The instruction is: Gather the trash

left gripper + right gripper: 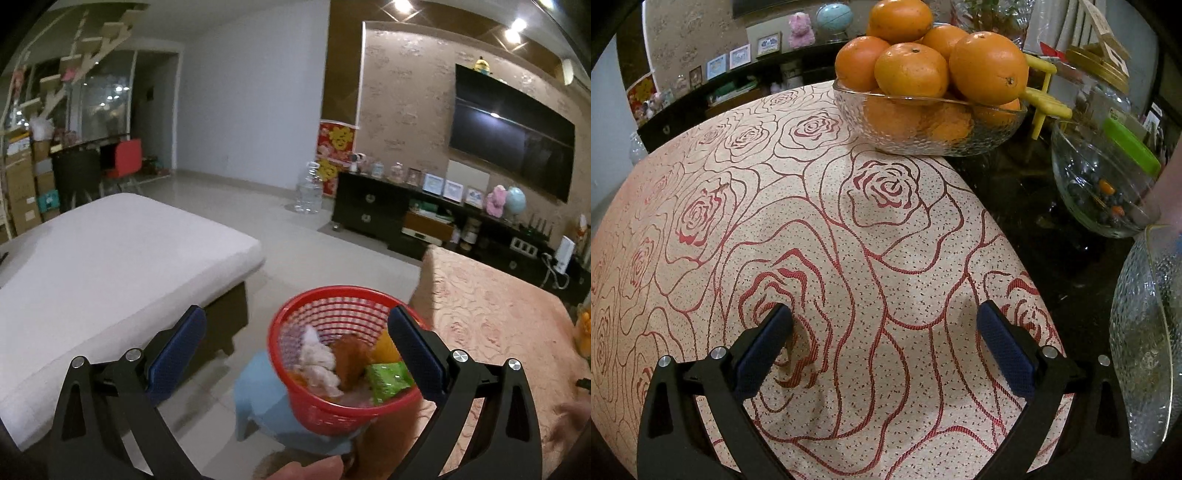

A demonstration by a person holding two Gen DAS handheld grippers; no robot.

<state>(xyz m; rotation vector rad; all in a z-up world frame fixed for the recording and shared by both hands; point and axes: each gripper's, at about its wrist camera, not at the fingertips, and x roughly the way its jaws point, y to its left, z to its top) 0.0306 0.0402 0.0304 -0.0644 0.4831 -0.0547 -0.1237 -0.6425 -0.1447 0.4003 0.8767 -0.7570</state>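
A red mesh basket stands on a light blue stool beside the table. It holds trash: white crumpled paper, a brown piece, an orange piece and a green packet. My left gripper is open and empty above the basket, its right finger over the rim. My right gripper is open and empty, low over the rose-patterned tablecloth. No trash shows between its fingers.
A glass bowl of oranges, a glass bowl of small beads, a yellow toy chair and a textured glass vessel stand on the table's right side. A white-topped bed lies left of the basket. A TV cabinet stands beyond.
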